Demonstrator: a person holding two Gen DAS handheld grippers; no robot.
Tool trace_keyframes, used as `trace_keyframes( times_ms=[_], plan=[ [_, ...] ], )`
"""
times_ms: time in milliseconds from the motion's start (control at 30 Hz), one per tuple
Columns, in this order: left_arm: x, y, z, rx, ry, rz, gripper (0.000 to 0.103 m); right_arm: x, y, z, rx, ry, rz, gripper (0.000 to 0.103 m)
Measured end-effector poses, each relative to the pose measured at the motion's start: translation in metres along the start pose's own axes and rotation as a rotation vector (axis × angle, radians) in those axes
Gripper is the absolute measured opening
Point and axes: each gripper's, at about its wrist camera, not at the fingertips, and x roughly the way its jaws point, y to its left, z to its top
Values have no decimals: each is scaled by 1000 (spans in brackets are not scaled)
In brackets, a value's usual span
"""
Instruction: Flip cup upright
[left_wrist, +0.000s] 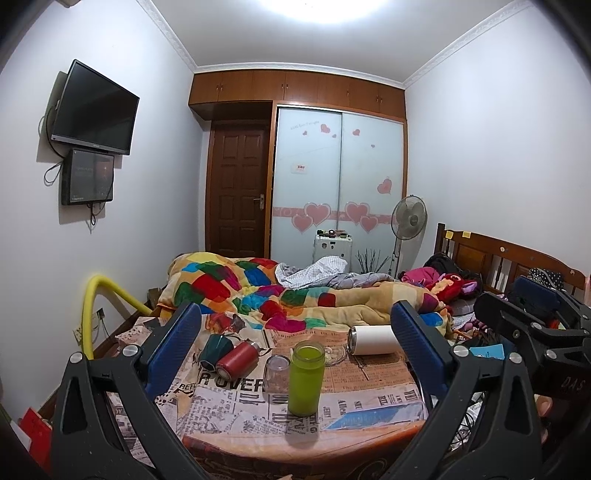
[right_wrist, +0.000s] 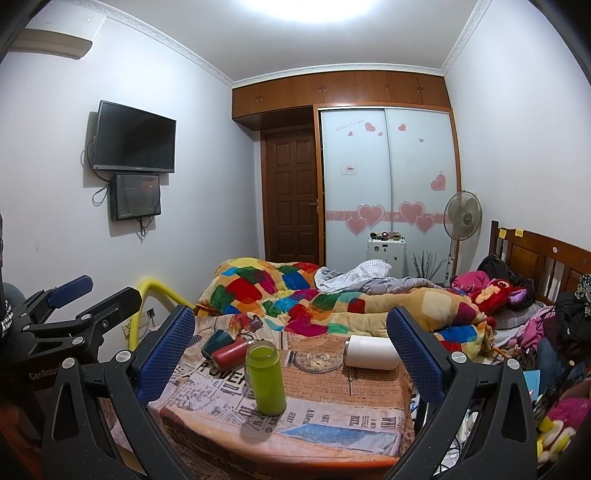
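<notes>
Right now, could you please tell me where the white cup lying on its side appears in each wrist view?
Left wrist view: the white cup lies on its side right of centre, behind the green bottle, its far end hidden by the right finger.
Right wrist view: the white cup lies right of centre, beside the glass dish.
Shared landmark: the green bottle stands upright on the newspaper-print cloth, left of and nearer than the cup.

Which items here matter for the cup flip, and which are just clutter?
Job:
white cup, on its side
red cup, on its side
dark green cup, tipped over
green cup, upright
left gripper and right gripper, jaws open

Clutter:
clear glass
glass dish
quilt
fan
</notes>
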Motion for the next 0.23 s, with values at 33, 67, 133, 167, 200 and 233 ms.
trace_keyframes(
  times_ms=[33, 67, 133, 167, 200, 233],
  plan=[
    [1, 1, 0, -1, 2, -2, 103, 0, 0, 0, 0, 2, 0, 103],
    [1, 1, -1, -2, 4, -4, 103, 0, 0, 0, 0, 2, 1, 103],
    [2, 3, -2, -4, 7, -5, 103, 1, 1, 1, -1, 7, 1, 103],
    [3, 4, -4, -5, 9, -6, 103, 2, 1, 2, -3, 11, 0, 103],
    [4, 5, -5, -8, 11, -7, 103, 3, 2, 2, -5, 14, 0, 103],
    [5, 7, -6, -11, 13, -5, 103, 4, 4, 3, -7, 17, 1, 103]
  ],
)
